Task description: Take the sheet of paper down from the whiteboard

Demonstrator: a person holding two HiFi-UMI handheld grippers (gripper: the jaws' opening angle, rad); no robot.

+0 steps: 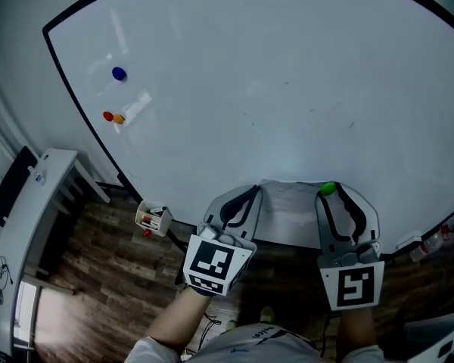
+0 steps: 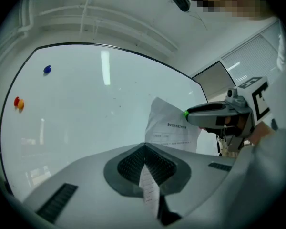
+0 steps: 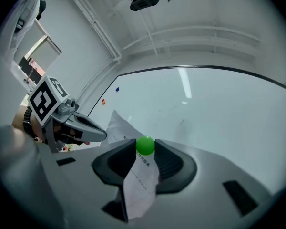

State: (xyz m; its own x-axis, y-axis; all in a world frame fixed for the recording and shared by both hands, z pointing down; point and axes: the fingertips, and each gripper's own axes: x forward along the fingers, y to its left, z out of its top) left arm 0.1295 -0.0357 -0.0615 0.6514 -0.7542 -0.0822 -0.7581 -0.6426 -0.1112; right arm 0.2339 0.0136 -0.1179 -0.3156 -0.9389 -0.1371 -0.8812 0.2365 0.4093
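A printed sheet of paper (image 1: 287, 216) hangs low in front of the whiteboard (image 1: 287, 89), stretched between my two grippers. My left gripper (image 1: 251, 193) is shut on the sheet's left edge; in the left gripper view the paper's edge (image 2: 148, 187) is pinched between the pads. My right gripper (image 1: 330, 195) is closed on a green ball magnet (image 1: 328, 189) at its tips. The sheet's right corner (image 3: 142, 180) lies in the same jaws, under the green magnet (image 3: 145, 145). Each gripper view shows the other gripper holding the far side of the paper (image 2: 169, 125).
A blue magnet (image 1: 119, 73) and a red and an orange magnet (image 1: 113, 117) sit on the board's upper left. A small marker box (image 1: 153, 219) hangs at the board's lower edge. A white shelf (image 1: 38, 203) stands at the left over wooden flooring.
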